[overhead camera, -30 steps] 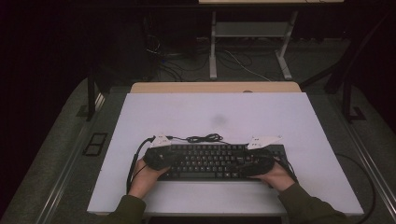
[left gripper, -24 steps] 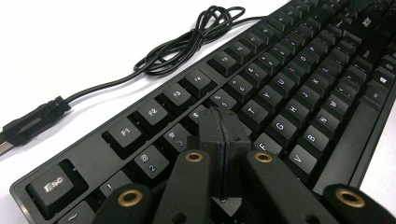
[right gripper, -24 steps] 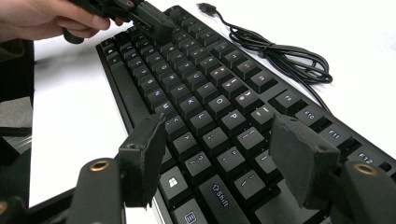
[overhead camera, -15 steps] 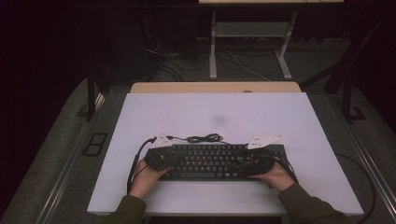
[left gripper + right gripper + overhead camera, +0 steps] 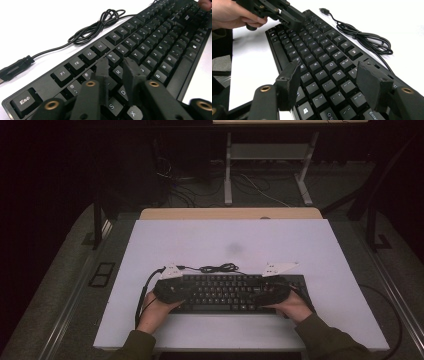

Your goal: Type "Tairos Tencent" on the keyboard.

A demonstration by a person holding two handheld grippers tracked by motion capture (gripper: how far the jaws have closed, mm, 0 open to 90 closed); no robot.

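A black keyboard lies near the front of the white table. Its black cable is coiled just behind it and ends in a loose USB plug. My left gripper hovers low over the left-hand keys; its jaws have just been opening and stand a narrow gap apart with nothing between them. My right gripper is open wide above the right-hand keys, holding nothing.
Behind the white table lies a wooden tabletop edge. Farther back, a metal desk frame and loose cables sit on the dark floor. A small floor box lies left of the table.
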